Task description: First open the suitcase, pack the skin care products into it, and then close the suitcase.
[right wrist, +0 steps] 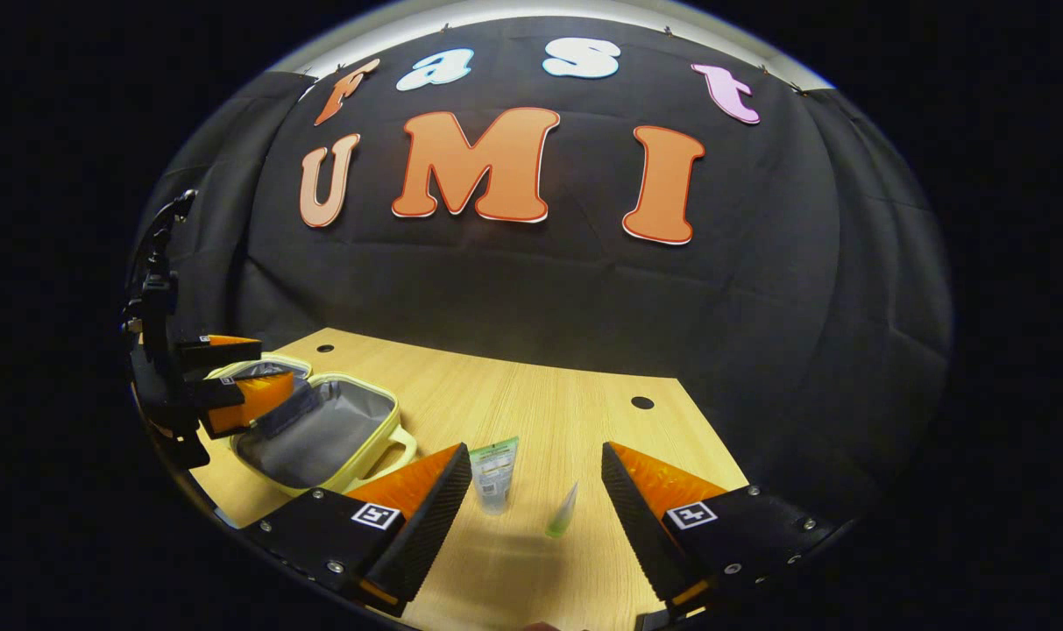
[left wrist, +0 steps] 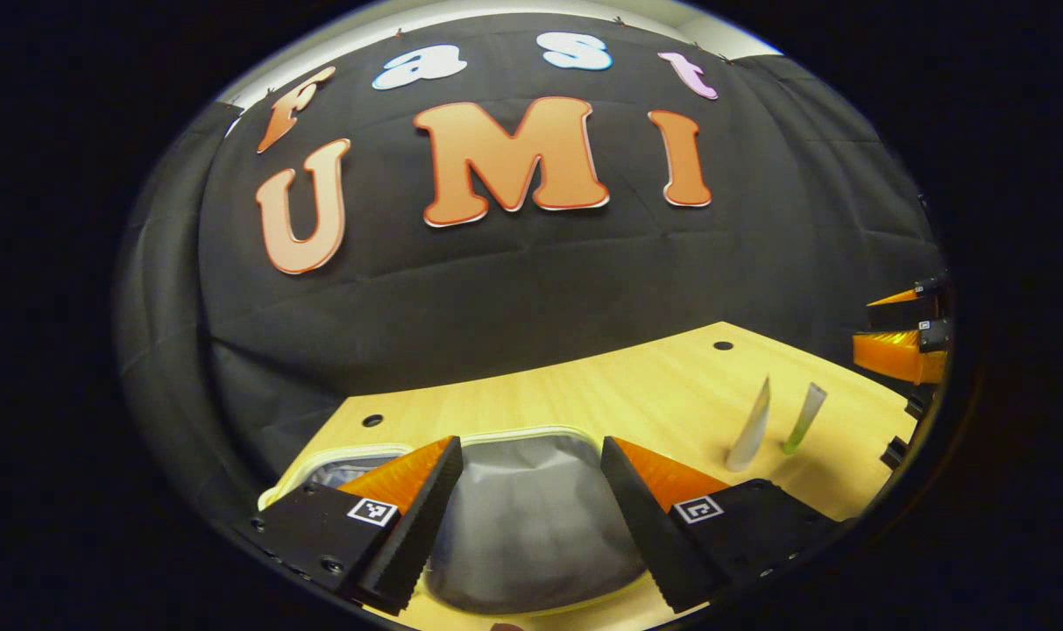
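A: How many things are you seeing on the table?

B: I'm counting one suitcase, lying open with its grey lining showing, and two skin care tubes. In the right gripper view the larger tube is standing on its cap, and the small green-capped tube is standing just beside it, to its right. Both are sitting on the bare wood, outside the suitcase.

A: And the claws?

B: Two of them. My right gripper is hanging with its fingers spread wide, and nothing is sitting between them; the two tubes are showing in the gap, farther off on the table. My left gripper is also gaping wide and gripping nothing, and it's hovering over the open suitcase.

A: Are you seeing the tubes from the left side too?

B: Yes, both are standing to the right of the suitcase: the larger tube and the small one, near each other but apart.
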Demonstrator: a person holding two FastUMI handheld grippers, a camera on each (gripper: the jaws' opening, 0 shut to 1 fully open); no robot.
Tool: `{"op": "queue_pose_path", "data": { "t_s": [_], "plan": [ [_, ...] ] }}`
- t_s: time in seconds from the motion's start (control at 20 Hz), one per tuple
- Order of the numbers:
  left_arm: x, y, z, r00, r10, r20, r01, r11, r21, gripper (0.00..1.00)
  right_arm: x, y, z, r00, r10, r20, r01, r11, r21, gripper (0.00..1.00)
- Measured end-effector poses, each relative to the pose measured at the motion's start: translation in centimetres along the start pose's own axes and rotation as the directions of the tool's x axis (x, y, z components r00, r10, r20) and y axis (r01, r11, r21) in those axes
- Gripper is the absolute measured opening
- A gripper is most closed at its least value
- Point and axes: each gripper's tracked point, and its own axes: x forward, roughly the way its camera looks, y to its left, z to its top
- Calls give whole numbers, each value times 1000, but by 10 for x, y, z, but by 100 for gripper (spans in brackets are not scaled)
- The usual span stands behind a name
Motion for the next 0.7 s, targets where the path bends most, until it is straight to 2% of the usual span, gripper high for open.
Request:
{"op": "queue_pose_path", "data": {
  "t_s": [0.25,0.5,0.7],
  "plan": [
    [12,-84,-9,994,-108,31,107,994,14,98,14,-14,-27,999,36,-14,-37,999,-28,95],
    [39,-167,-30,971,-238,15,239,971,-16,99,14,-36,-51,1000,11,-13,-11,1000,-17,95],
    [62,-213,-43,949,-315,-3,315,949,-36,99,17,-50,-70,1000,-2,-30,2,1000,-4,95]
  ]
}}
